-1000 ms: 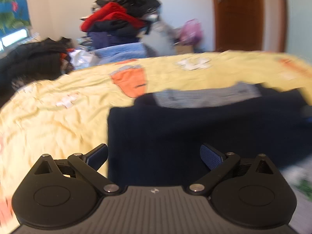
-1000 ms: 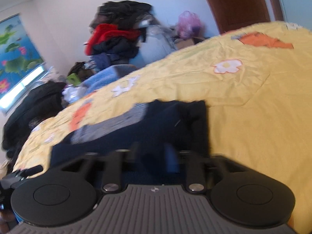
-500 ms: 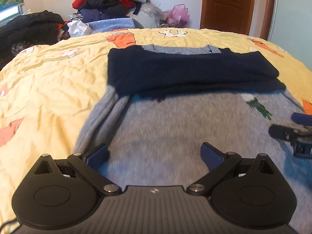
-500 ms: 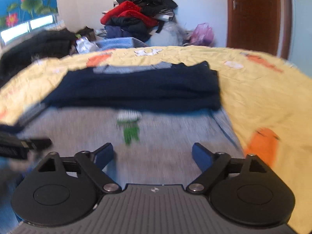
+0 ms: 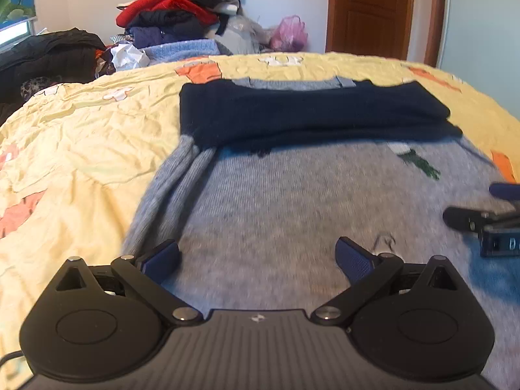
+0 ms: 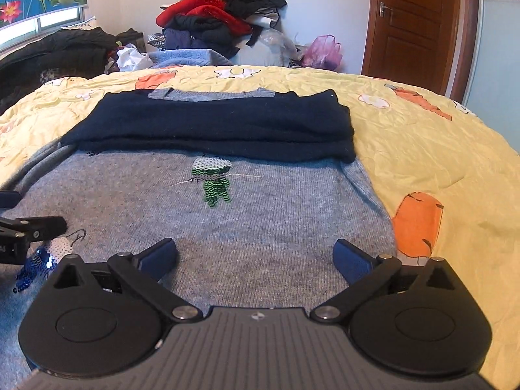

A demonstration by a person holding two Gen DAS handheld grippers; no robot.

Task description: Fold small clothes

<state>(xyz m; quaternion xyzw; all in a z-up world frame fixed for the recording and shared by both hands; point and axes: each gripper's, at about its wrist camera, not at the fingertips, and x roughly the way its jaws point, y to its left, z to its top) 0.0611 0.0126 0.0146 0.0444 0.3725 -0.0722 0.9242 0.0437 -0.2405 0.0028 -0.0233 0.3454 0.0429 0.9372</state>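
Note:
A small grey knit sweater (image 5: 276, 201) lies flat on the yellow quilt (image 5: 81, 136). Its navy sleeves (image 6: 221, 126) are folded across the chest in a neat band. A green sequin figure (image 6: 213, 178) sits just below that band. My left gripper (image 5: 256, 253) hovers open over the sweater's lower left part, close to the folded side edge. Over the lower right part, my right gripper (image 6: 256, 255) has its jaws opening wide, with only flat knit beneath them and nothing pinched. Each gripper shows at the edge of the other's view: the right one (image 5: 481, 224), the left one (image 6: 29, 227).
A tall pile of clothes (image 5: 182, 9) and a pink bag (image 5: 289, 34) stand beyond the bed's far edge. A black coat (image 5: 48, 52) lies at the far left. A brown door (image 6: 419, 22) is at the back right. Bare quilt (image 6: 438, 149) spreads on both sides of the sweater.
Both grippers have drawn back from the navy sleeve band toward the sweater's lower part. The right gripper's jaws, narrow over the navy fabric a second ago, have spread wide.

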